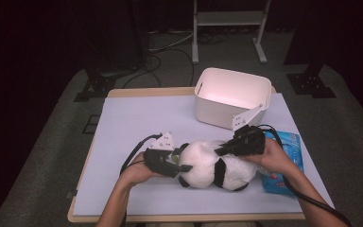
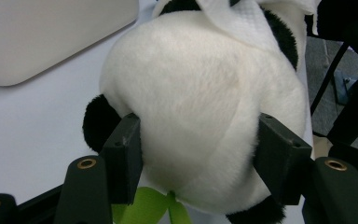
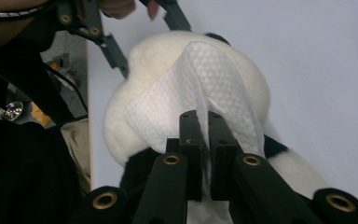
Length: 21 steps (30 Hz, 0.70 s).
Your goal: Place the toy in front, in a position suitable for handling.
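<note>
Panda plush (image 1: 217, 165) lies on the table (image 1: 137, 123) between both grippers in the high view: left gripper (image 1: 182, 166) at its head, right gripper (image 1: 223, 150) on top. Left gripper view: jaws pressed into the plush's white head on either side. Right gripper view: jaws nearly together, pinching a white wipe (image 3: 200, 88) draped over the plush.

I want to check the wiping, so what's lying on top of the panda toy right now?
A white wipe is draped over the panda toy, pinched in the shut right gripper. The left gripper squeezes the toy's head. The fur under the wipe is covered.
</note>
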{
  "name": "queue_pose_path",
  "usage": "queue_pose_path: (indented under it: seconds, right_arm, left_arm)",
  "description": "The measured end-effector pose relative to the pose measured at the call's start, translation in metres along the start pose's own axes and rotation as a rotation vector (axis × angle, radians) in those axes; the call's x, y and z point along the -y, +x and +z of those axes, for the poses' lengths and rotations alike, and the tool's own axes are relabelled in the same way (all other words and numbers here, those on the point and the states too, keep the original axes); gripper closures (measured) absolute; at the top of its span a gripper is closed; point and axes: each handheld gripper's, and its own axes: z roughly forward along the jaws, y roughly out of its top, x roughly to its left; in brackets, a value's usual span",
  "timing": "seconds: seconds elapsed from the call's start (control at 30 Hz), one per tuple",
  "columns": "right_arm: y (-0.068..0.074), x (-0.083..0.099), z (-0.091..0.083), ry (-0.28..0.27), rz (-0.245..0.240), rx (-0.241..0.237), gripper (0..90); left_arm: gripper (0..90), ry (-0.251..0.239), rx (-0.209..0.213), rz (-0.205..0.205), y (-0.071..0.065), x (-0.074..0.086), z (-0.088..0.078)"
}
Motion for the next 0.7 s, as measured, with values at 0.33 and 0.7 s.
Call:
queue_pose_path:
  seconds: [0.33, 0.7]
  right_arm:
    - [0.005, 0.023, 0.003, 0.018, 0.023, -0.023, 86.1]
    - [0.018, 0.032, 0.004, 0.024, -0.013, -0.046, 86.4]
  left_arm:
    - [28.9, 0.037, 0.065, -0.069, 0.004, 0.005, 0.007]
    - [10.5, 0.046, 0.091, -0.148, 0.009, 0.006, 0.009]
